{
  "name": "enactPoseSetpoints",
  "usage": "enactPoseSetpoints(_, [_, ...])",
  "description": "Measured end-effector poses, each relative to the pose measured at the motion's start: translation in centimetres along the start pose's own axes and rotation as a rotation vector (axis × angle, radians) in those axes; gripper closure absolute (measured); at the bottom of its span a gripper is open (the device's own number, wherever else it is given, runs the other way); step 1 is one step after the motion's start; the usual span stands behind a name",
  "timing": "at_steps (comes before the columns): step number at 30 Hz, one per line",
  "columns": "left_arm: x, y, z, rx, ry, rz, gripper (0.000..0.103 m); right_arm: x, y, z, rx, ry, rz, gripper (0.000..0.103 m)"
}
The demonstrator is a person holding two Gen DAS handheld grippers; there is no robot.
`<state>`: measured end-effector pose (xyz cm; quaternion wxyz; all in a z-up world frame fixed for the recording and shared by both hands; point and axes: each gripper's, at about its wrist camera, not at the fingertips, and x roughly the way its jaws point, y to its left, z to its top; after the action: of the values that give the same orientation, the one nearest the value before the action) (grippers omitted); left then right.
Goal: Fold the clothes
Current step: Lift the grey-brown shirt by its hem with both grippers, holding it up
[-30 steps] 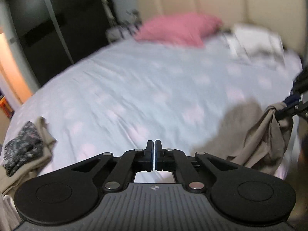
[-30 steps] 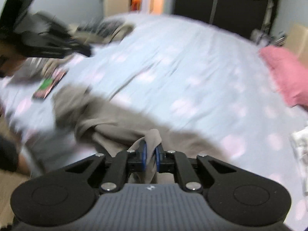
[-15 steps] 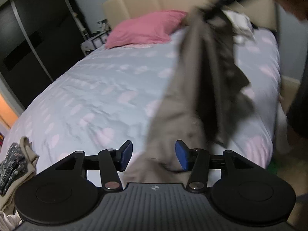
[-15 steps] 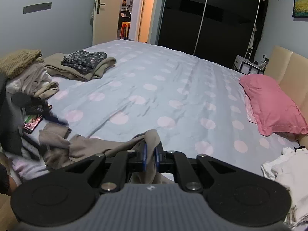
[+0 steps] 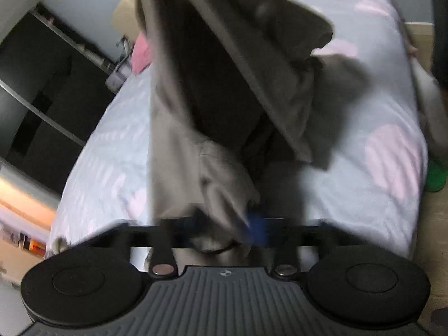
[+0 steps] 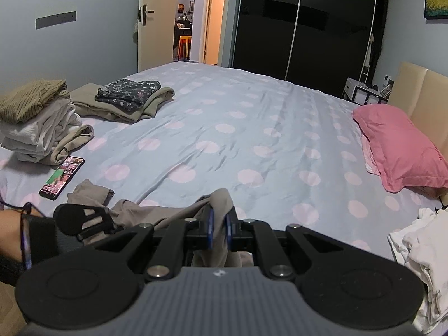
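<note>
Right tool (image 6: 217, 231) is pinching a bunched edge of the taupe garment (image 6: 156, 212) at 6 o'clock, soft thin jersey that droops in floppy folds. Left tool (image 5: 224, 229) has just been closing and the blurry view shows it clamped on another bit of the same cloth, so the piece hangs between both over the near edge of the bed (image 6: 252, 128). Nothing folded on this one yet. At 10 o'clock, finished stacks (image 6: 39, 117) sit squared up; crumpled white laundry (image 6: 420, 246) waits at 3.

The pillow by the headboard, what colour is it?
Pink; the pillow shows best in the right wrist view.
</note>
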<state>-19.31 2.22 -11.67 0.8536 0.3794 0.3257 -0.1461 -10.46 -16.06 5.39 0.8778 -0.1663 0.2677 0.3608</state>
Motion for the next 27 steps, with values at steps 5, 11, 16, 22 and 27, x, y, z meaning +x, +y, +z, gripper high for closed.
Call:
enactPoseSetpoints(5, [-3.9,5.6,0.8,-0.134,-0.069,0.007,0.102,-1.3,-1.2,-0.1,0.002,-0.023,-0.032,0.093])
enactPoseSetpoints(11, [-12.1,14.4,2.0,-0.316,-0.194,0.116,0.102,-3.8,-3.6,1.7,0.008,-0.115,-0.076,0.093])
enactPoseSetpoints(16, [-20.5,19.5,3.9,-0.353,-0.321,0.202,0.102,-8.0,-4.0,4.6,-0.09,-0.255,-0.106,0.093])
enactPoseSetpoints(22, [-28.9,21.6,8.4,-0.314,-0.471,0.306,0.102,-14.0,-3.4,8.8,-0.2,-0.42,-0.157,0.093])
enactPoseSetpoints(27, [-35.5,21.4,10.9,-0.282,-0.595,0.396,0.102,-20.6,-3.6,11.5,-0.281,-0.549,-0.201,0.093])
